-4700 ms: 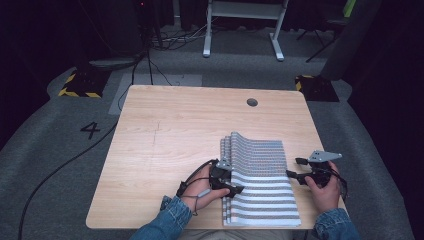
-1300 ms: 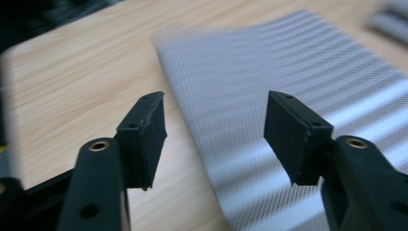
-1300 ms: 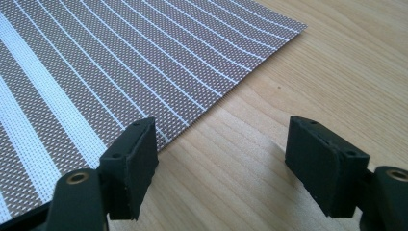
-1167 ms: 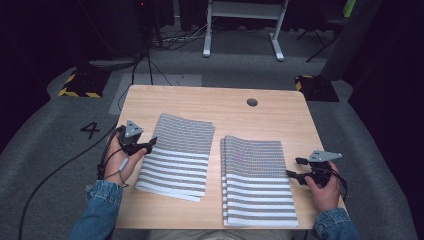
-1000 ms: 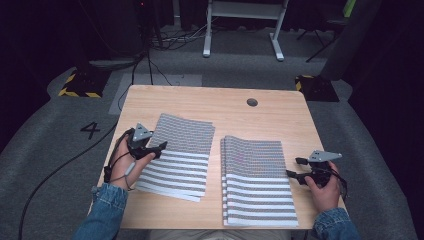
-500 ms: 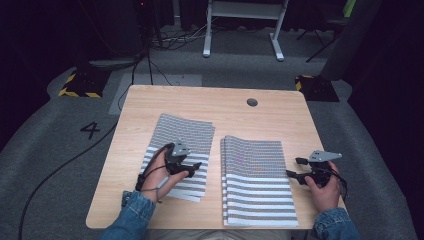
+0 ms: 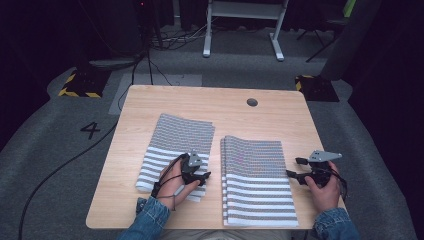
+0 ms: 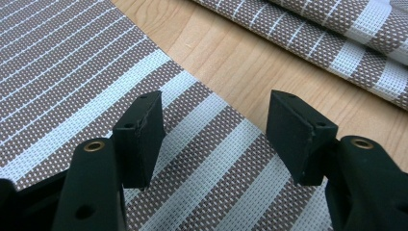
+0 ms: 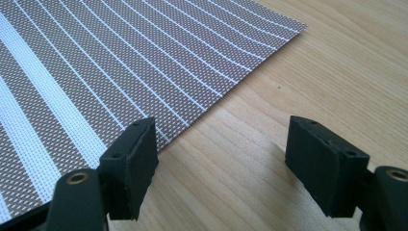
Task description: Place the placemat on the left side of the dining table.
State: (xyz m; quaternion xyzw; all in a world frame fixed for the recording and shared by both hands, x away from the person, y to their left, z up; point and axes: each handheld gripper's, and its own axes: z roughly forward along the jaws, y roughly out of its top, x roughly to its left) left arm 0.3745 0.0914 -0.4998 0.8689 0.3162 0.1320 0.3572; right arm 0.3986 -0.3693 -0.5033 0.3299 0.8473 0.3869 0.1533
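Single striped mat [image 7: 175, 150] lies flat on the table [image 7: 150, 100], left of the stack of mats [image 7: 257, 182], a strip of bare wood between them; my left gripper [image 8: 214, 137] sits over its near right corner, jaws apart and just been closing, nothing clamped, possibly grazing the weave. My right gripper [image 9: 221, 163] rests at the stack's right edge, jaws apart over wood.

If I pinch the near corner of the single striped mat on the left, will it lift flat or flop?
Likely flop: the single mat looks like thin open-weave mesh lying flat on the table. Probably light, so it may slide on the smooth wood before the left hand-held gripper, jaws open above it, gets hold.
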